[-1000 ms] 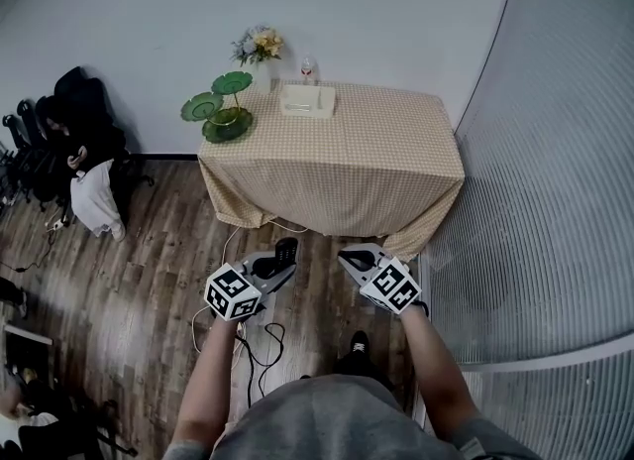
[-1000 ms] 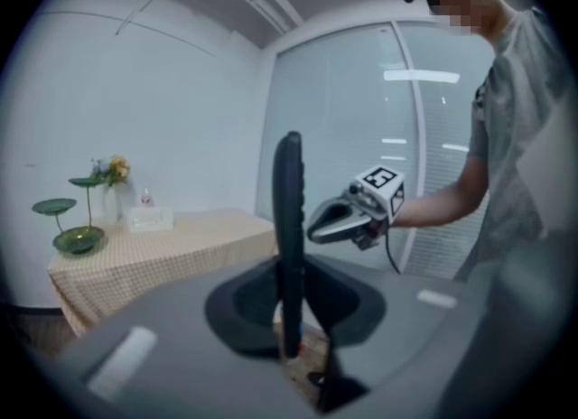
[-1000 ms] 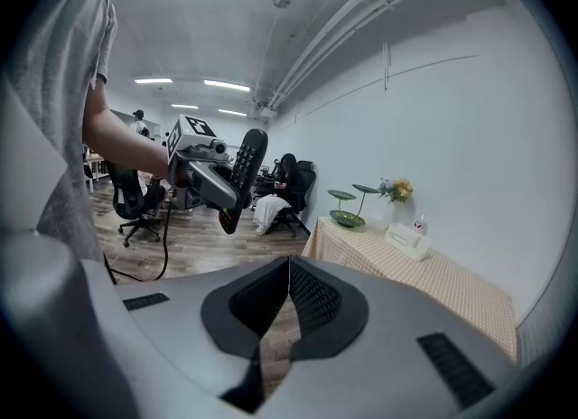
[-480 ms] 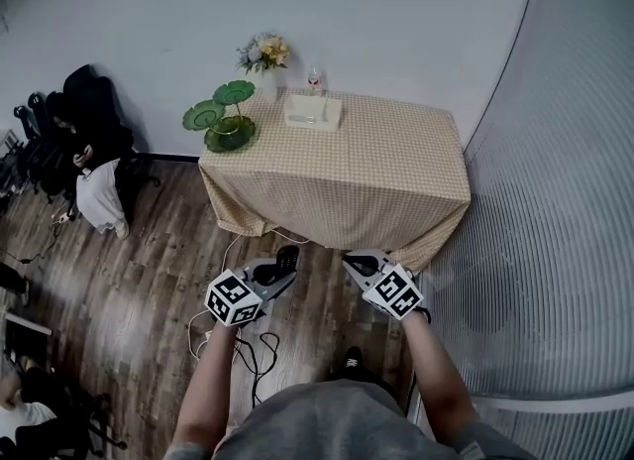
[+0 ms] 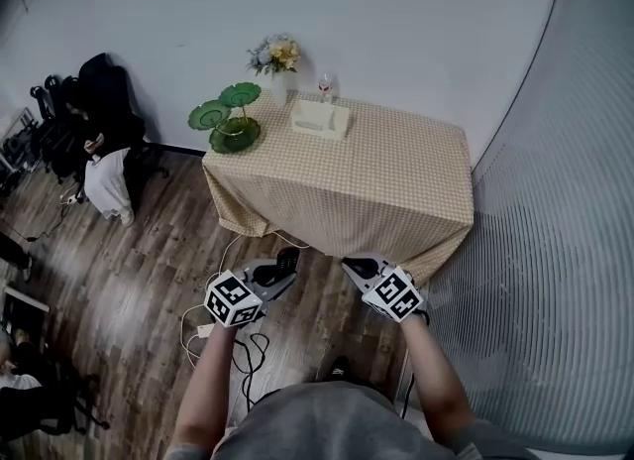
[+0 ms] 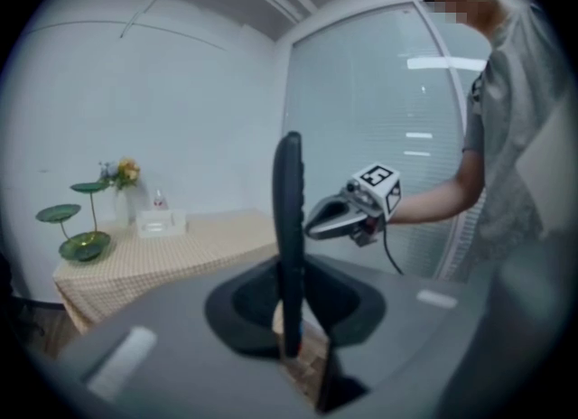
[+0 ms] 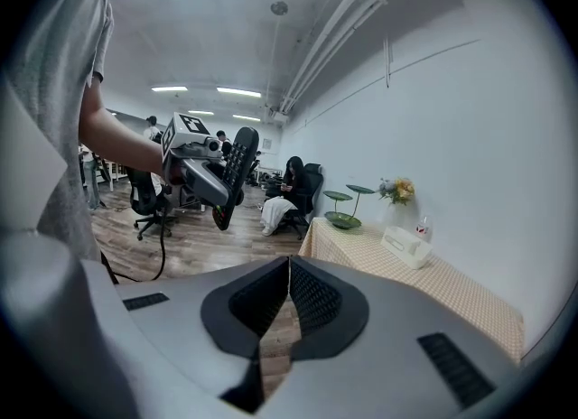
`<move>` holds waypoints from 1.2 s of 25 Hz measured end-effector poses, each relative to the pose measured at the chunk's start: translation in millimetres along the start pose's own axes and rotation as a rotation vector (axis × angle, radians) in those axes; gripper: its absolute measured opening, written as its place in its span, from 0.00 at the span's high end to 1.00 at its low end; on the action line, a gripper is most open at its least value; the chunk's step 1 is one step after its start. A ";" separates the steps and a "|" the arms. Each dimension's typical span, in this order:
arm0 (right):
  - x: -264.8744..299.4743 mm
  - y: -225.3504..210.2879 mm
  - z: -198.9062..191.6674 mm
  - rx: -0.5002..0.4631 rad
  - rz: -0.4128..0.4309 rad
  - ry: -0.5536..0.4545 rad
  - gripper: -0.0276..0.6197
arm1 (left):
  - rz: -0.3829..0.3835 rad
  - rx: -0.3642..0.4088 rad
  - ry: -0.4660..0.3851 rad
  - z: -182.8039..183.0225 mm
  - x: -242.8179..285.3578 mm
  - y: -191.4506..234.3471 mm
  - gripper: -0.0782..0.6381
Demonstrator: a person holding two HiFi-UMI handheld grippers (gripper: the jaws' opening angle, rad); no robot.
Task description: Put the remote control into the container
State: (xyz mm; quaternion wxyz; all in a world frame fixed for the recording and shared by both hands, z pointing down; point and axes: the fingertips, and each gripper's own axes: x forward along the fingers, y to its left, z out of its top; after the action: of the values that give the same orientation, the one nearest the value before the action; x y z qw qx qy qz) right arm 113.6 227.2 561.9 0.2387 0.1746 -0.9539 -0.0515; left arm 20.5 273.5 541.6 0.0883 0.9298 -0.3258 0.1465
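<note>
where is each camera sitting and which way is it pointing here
Head view: on the person's head, looking steeply down at the table; both forearms, the left gripper and right gripper show.
Left gripper view: rides the left gripper, looking along jaws clamped on the remote control toward the table; right arm and torso show.
Right gripper view: rides the right gripper, over shut empty jaws toward the table; left arm shows.
Shared: all three see the container on the table.

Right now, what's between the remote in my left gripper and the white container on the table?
In the head view, only wood floor, then bare checked tablecloth separates the remote from the container; nothing stands on that stretch.
</note>
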 end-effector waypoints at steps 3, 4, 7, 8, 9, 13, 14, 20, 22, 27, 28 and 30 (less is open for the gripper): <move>-4.2 -2.8 -3.7 0.000 0.033 -0.006 0.93 | 0.024 -0.007 0.002 2.4 6.9 -1.8 0.81; -4.9 -3.1 -5.1 0.000 0.053 -0.006 0.93 | 0.030 -0.008 0.003 3.7 9.7 -1.7 0.81; -6.2 -9.3 -12.0 -0.019 0.083 0.007 0.93 | 0.041 -0.010 0.014 6.9 21.2 -0.1 0.81; -6.5 -12.7 -14.7 -0.021 0.086 0.007 0.93 | 0.044 -0.009 0.019 7.4 25.5 0.1 0.81; -6.9 -15.8 -16.7 -0.020 0.089 0.005 0.93 | 0.047 -0.006 0.024 7.9 29.2 0.2 0.81; -10.2 -24.5 -20.4 -0.022 0.105 0.003 0.93 | 0.045 0.014 0.050 11.8 41.7 -1.0 0.81; -11.8 -26.7 -22.0 -0.022 0.105 0.005 0.93 | 0.040 0.014 0.051 13.3 45.2 -2.3 0.81; -20.9 -41.7 -28.0 -0.023 0.096 0.004 0.93 | 0.034 0.030 0.050 23.4 62.8 -6.9 0.81; -20.3 -47.7 -27.4 -0.026 0.092 0.002 0.93 | 0.028 0.034 0.053 24.6 68.5 -4.3 0.81; -19.0 -54.0 -25.9 -0.019 0.099 -0.003 0.93 | 0.022 0.023 0.040 29.5 75.7 3.6 0.81; -18.7 -55.5 -25.7 -0.014 0.100 -0.003 0.93 | 0.022 0.023 0.038 30.5 76.7 5.6 0.81; -15.4 -58.1 -26.5 -0.005 0.100 0.001 0.93 | 0.019 0.027 0.040 29.7 78.2 11.2 0.81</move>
State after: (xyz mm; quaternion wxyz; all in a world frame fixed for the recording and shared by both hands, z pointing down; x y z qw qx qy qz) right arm 156.8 178.1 568.0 0.2420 0.1262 -0.9611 -0.0417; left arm 78.0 211.7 540.2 0.0811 0.9247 -0.3308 0.1702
